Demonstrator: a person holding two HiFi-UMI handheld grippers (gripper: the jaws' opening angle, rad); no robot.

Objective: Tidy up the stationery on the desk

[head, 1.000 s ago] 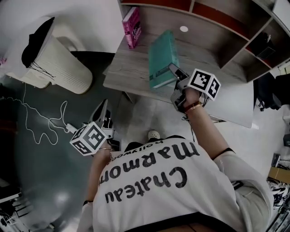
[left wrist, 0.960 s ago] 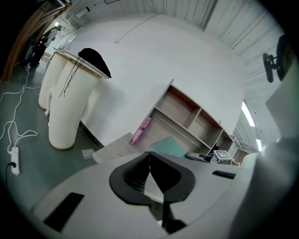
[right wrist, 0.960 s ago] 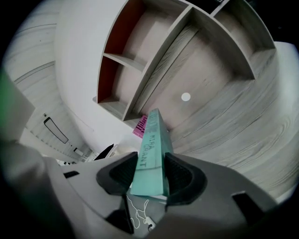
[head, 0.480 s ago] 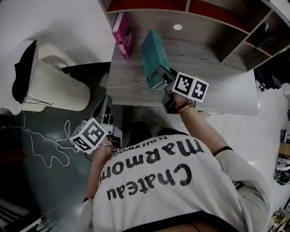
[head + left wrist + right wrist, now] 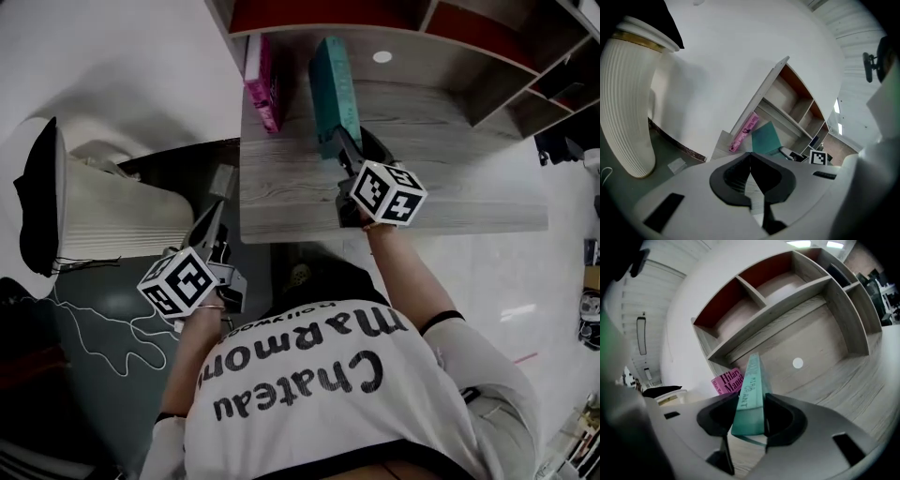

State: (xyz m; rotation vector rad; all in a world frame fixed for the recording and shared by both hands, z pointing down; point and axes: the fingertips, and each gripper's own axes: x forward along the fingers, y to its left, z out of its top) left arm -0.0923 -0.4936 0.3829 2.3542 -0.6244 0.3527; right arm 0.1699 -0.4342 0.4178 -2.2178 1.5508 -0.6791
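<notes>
The right gripper [image 5: 352,155] clamps the teal book [image 5: 333,80] by its spine. The book stands on edge over the desk [image 5: 450,187], long axis pointing at the shelf [image 5: 328,14] — the pink book [image 5: 261,80] just to its left. The left gripper [image 5: 214,230], closed and empty, hangs beyond the desk's left edge — farther off.

I counted two books on the one desk [image 5: 441,187]: a teal book [image 5: 333,80] toward twelve o'clock and a pink book [image 5: 260,82] at eleven. There were two grippers, the left gripper [image 5: 216,223] and the right gripper [image 5: 340,141]. One white ribbed bin [image 5: 122,220] stood at nine o'clock, with one white cord [image 5: 103,323] below it.
</notes>
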